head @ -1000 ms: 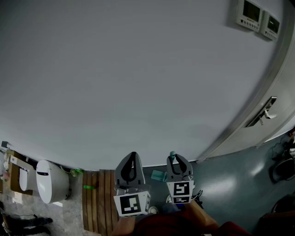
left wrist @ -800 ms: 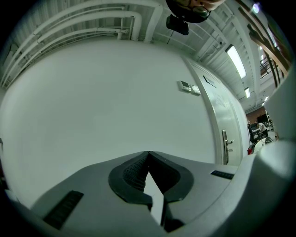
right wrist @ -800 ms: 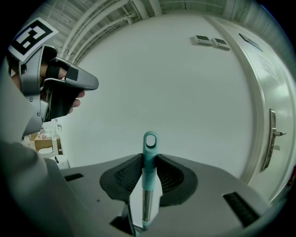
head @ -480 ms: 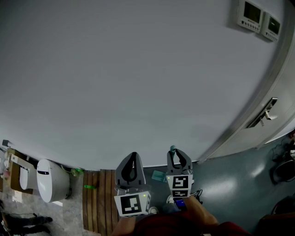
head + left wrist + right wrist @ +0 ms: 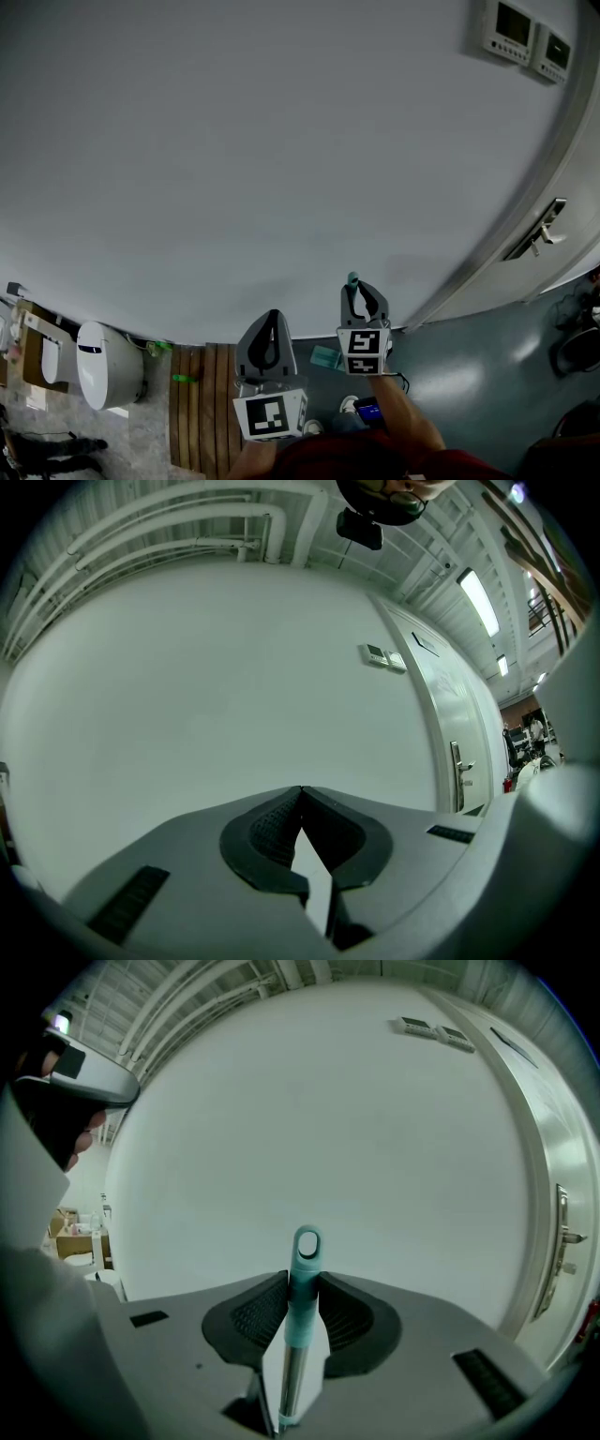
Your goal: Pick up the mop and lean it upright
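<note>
Before wall (image 5: 281,141), right tongs (image 5: 361,294) outstretched round mop (image 5: 305,1274)

**Room setting.** A plain pale wall (image 5: 281,141) fills the field ahead of the left gripper (image 5: 272,321) and right gripper (image 5: 362,292). Right of the right gripper: a pale door (image 5: 506,277) with a lever handle (image 5: 539,230), two wall panels (image 5: 522,36) high above it, and grey floor (image 5: 469,366) below. Left of the left gripper: wooden slats (image 5: 202,403) and a white rounded unit (image 5: 103,366). Overhead: ceiling pipes (image 5: 187,527) and a lit strip light (image 5: 478,602).
</note>
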Demonstrator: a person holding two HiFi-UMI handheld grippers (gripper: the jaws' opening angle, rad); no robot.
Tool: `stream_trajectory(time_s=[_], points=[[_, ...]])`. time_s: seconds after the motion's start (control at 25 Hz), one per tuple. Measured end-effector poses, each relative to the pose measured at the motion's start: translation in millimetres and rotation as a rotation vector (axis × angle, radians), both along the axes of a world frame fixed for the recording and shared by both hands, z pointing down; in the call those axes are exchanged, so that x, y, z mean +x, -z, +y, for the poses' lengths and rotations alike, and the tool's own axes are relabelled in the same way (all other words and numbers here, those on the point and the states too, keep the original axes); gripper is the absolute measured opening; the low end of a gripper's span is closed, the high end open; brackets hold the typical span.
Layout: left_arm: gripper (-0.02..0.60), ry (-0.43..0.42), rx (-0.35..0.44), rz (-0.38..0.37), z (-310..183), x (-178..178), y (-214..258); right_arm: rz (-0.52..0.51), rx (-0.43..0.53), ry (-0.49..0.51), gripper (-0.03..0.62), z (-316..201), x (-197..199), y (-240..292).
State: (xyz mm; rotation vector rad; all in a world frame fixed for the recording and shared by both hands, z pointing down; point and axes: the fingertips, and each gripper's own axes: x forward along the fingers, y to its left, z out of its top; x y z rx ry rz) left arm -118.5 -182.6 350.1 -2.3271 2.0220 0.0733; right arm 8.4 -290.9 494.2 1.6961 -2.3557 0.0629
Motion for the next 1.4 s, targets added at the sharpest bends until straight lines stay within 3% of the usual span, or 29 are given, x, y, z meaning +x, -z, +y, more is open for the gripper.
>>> stream_trajectory(time_s=[0.68, 1.4], points=[[0.014, 0.010, -0.009, -0.008, -1.4, -4.7, -2.3, 0.000, -0.044, -0.023, 0.114, -61.5, 2.8, -7.6], [0.014, 0.002, -0.013, -0.003, -7.1, 0.2, -5.8, 0.019, -0.027, -0.022, 0.126, -65.1, 2.7, -7.7]])
